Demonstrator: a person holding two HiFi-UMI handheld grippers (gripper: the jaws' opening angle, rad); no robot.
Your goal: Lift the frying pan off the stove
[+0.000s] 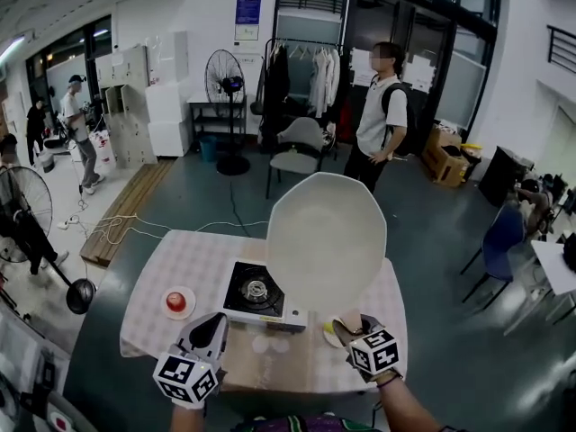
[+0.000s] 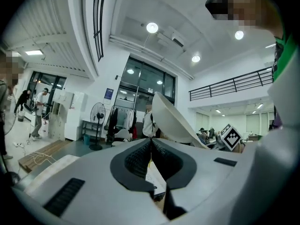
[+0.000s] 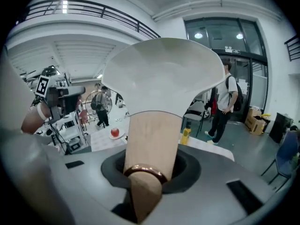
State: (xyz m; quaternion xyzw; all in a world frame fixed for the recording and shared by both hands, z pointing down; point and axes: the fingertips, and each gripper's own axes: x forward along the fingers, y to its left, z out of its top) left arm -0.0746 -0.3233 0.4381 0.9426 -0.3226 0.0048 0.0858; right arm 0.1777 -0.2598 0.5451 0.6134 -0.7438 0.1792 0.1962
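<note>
The frying pan (image 1: 326,241) is already off the stove (image 1: 256,292). It hangs in the air over the right half of the table (image 1: 180,259), tipped steeply so that its pale round face is turned toward the person. The stove's burner below and to its left is bare.

The right gripper (image 1: 353,325) is clenched on the pan's wooden handle (image 3: 152,139). In the right gripper view the handle fills the gap between the fingers and runs straight up and away from them into the pan bowl. The pan's long axis therefore continues the line of the gripper, with all the weight out beyond the fingers, above the near right part of the table.

The left gripper (image 1: 214,324) hovers over the near edge of the table, just beside the stove's near left corner. Its fingers (image 2: 140,154) are closed together on nothing.

Judging by this, the lift looks essentially complete. Any further move belongs to the right arm alone, and the risk is the pan rotating about its handle in the grip.
</note>
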